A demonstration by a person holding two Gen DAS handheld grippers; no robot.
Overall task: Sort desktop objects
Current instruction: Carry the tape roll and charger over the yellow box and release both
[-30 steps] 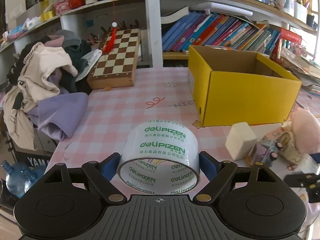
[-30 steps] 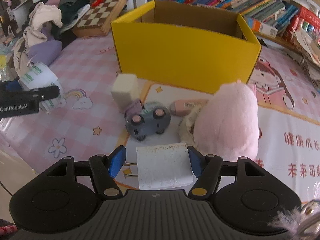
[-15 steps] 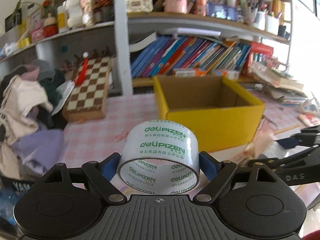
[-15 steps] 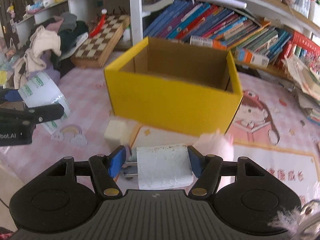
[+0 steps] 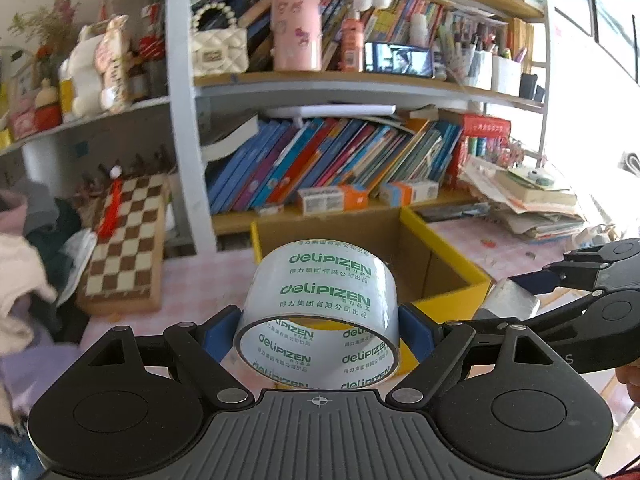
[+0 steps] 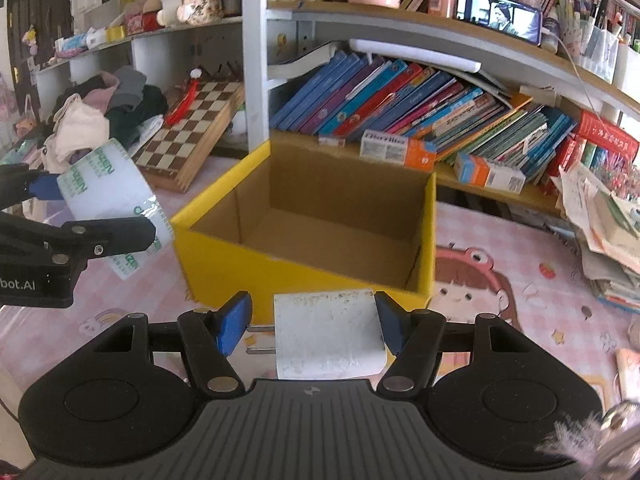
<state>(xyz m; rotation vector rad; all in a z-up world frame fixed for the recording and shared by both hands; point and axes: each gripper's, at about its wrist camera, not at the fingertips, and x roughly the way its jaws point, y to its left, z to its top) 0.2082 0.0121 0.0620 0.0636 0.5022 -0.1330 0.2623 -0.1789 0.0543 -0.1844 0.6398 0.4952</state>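
Clear plastic, that's the roll of packing tape with green lettering (image 5: 320, 312), pinched across its sides by the left tongs (image 5: 320, 330). Over the last second it's been lifted off the pink checked tabletop (image 6: 500, 248) and carried up to the near edge of the open yellow cardboard box (image 6: 304, 268). To the right, the white wall charger plug (image 6: 328, 332) is clamped by the right tongs (image 6: 314, 328), likewise raised to the box front. Probably both drops are next.
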